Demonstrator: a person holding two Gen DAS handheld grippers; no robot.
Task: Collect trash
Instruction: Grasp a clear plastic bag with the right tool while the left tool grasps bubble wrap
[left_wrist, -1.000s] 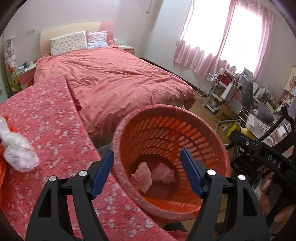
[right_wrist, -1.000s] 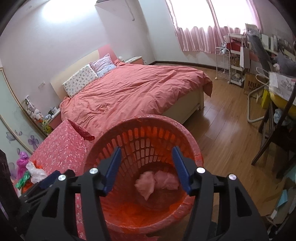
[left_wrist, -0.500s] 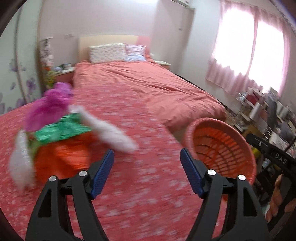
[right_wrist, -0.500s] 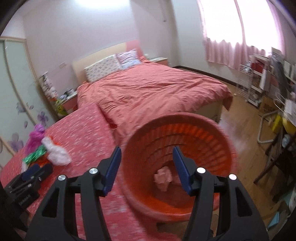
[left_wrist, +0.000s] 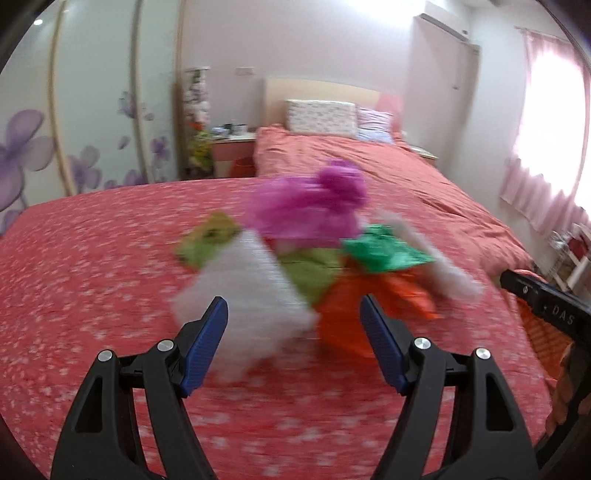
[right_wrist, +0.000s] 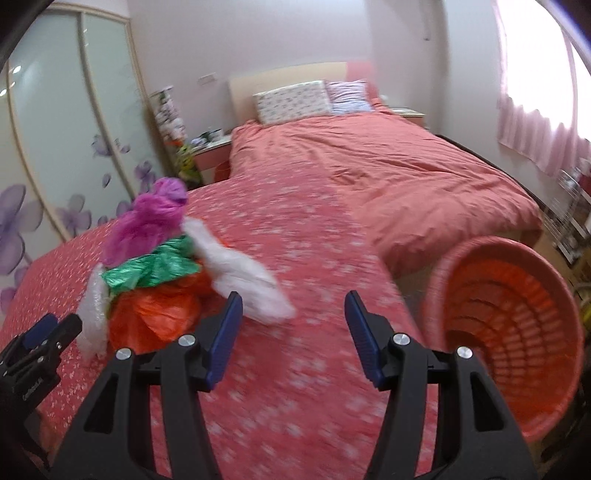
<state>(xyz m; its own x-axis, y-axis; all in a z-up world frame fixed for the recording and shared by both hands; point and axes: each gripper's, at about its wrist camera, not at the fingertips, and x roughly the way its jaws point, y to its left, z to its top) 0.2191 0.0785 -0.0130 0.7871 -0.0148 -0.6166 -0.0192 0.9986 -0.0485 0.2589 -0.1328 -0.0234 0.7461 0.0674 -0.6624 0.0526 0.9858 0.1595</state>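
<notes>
both claws stand open with nothing between their blue pads: the left claw (left_wrist: 293, 341) faces the trash pile, the right claw (right_wrist: 293, 334) faces bare cloth. largest in sight is the bed (right_wrist: 388, 166) with its plain pink cover, at twelve to two o'clock in the right view. next is the surface (right_wrist: 295, 369) under a red flowered cloth, filling the lower half of both views. at three to four o'clock in the right view an orange basket (right_wrist: 517, 332) stands just beside the surface's edge, its mouth tipped toward the camera. the pile of trash (left_wrist: 314, 258) lies on the surface, at nine o'clock in the right view: an orange bag (right_wrist: 155, 317) lowest, white plastic (right_wrist: 243, 277) at its sides, a green wrapper (right_wrist: 155, 269) over it, a purple bag (right_wrist: 147, 221) on top. the pile is blurred.
</notes>
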